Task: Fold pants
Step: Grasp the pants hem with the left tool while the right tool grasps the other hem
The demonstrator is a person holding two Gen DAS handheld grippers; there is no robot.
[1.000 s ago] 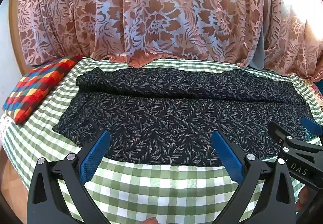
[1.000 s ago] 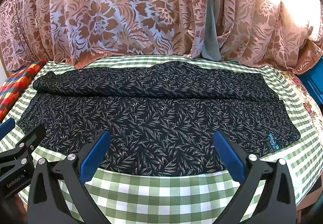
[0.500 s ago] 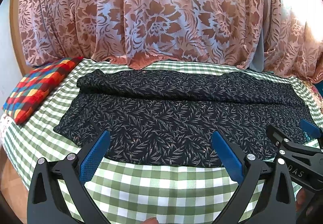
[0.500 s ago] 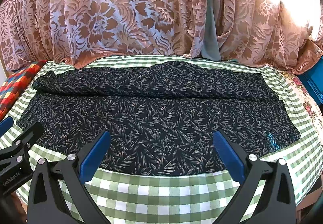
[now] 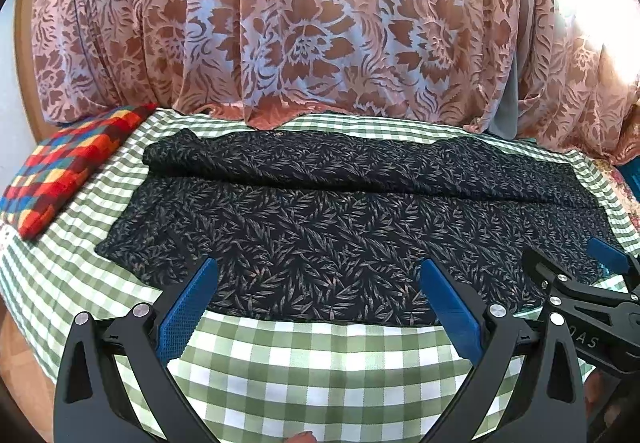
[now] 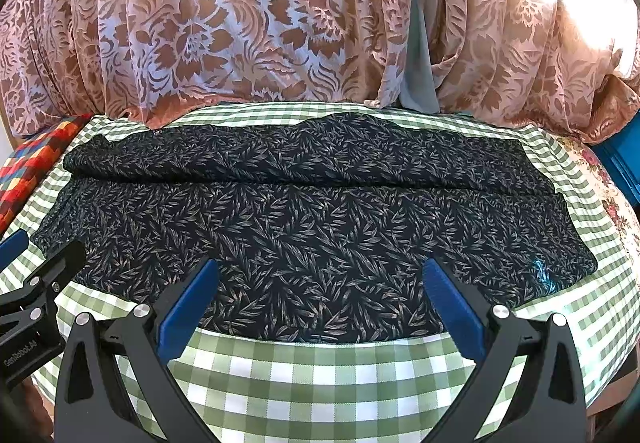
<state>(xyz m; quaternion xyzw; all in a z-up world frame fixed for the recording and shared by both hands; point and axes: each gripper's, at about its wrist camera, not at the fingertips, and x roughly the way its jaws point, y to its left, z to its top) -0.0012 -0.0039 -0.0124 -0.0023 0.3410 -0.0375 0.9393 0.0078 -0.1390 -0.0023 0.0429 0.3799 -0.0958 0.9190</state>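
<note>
Green-and-white checked cloth (image 5: 320,375) covers the work surface, bare in a wide band at 6 o'clock nearest both grippers.

Left gripper (image 5: 316,307): blue pads wide apart, holding nothing, poised above the bare check just short of the garment's near hem. In the right wrist view it shows at 9 o'clock, over the cloth's left margin.

Right gripper (image 6: 320,307): blue pads likewise spread, nothing between them, above the same bare band. In the left wrist view it enters at 3 to 4 o'clock, over the garment's right end.

Pants (image 6: 304,227): dark fabric, pale leaf print, laid lengthwise from 9 to 3 o'clock across the middle of the cloth. Near hem runs clear and unobstructed. One layer lies over the far half, its edge forming a long ridge from left to right. Right end stops near the cloth's 3 o'clock edge; a strip of check shows all round.

Patchwork cushion (image 5: 68,171): red, orange and blue squares, at 9 to 10 o'clock, apart from the pants, at the surface's left edge.

Floral fabric (image 6: 604,195): at 3 o'clock beyond the check.

Curtain (image 5: 304,43): pink-brown flower pattern, hanging at 12 o'clock, its hem touching the cloth's far edge.
</note>
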